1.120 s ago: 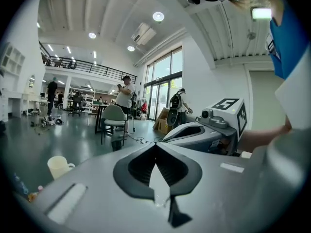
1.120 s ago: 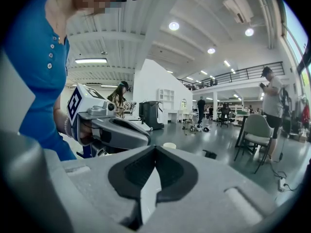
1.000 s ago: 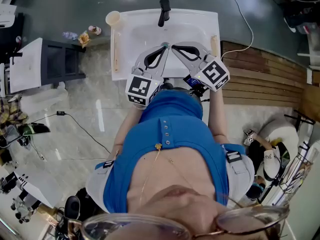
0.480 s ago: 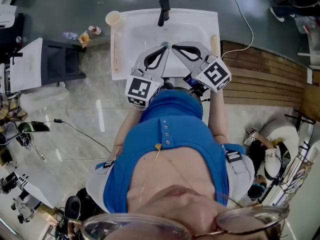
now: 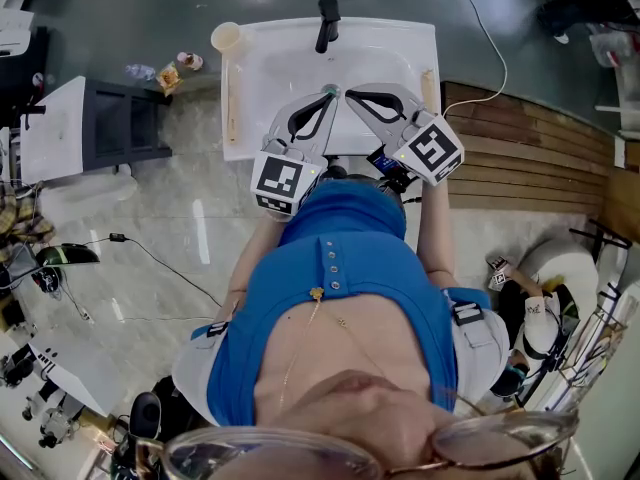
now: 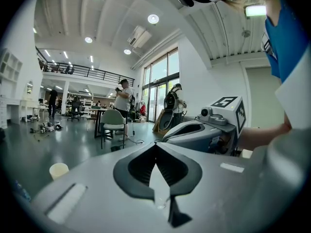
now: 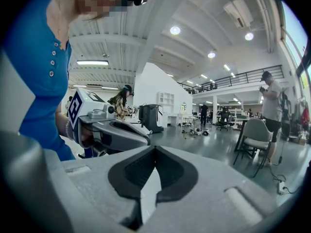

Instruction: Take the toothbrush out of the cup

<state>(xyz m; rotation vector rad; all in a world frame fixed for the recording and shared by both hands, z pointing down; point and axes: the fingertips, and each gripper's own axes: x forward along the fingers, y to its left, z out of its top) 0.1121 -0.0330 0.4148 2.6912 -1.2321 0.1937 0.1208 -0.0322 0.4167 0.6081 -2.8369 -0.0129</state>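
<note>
Jaws closed, empty, on left gripper (image 5: 330, 93) and right gripper (image 5: 347, 92); cup (image 5: 226, 36), at sink's (image 5: 420, 38) ten o'clock, looks light, tippy; toothbrush unseen, likely slim, stiff, best pinched mid-handle.

The head view looks steeply down from above the person onto the sink (image 5: 400, 43). Each gripper view sits close behind its own jaws, facing nearly level into the hall. The left gripper view includes the right gripper (image 6: 166, 135); the right gripper view includes the left gripper (image 7: 146, 139).
</note>
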